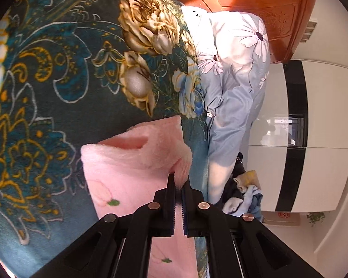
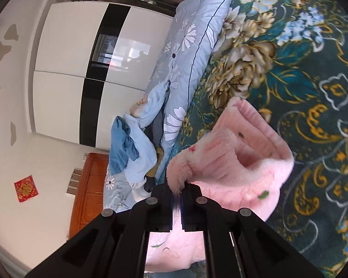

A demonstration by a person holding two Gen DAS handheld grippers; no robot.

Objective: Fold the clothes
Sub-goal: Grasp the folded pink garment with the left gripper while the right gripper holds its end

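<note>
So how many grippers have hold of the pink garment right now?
2. The left gripper is shut on an edge of the pink garment, and the right gripper pinches another fluffy edge over the floral blanket.

No text is legible (the red wall decoration [image 2: 26,188] shows only a blurred gold character).

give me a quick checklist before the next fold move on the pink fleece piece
1. Left gripper shut on the pink garment: ok.
2. Right gripper shut on the same garment: ok.
3. How deep each pinch is: only a fluffy edge tuft, cannot tell if secure.
4. Garment lying flat: not ok, bunched with an open pocket of fabric.
5. Floral blanket beneath free of other clothes nearby: ok.
6. Laundry pile away from the fold area: ok.
</note>
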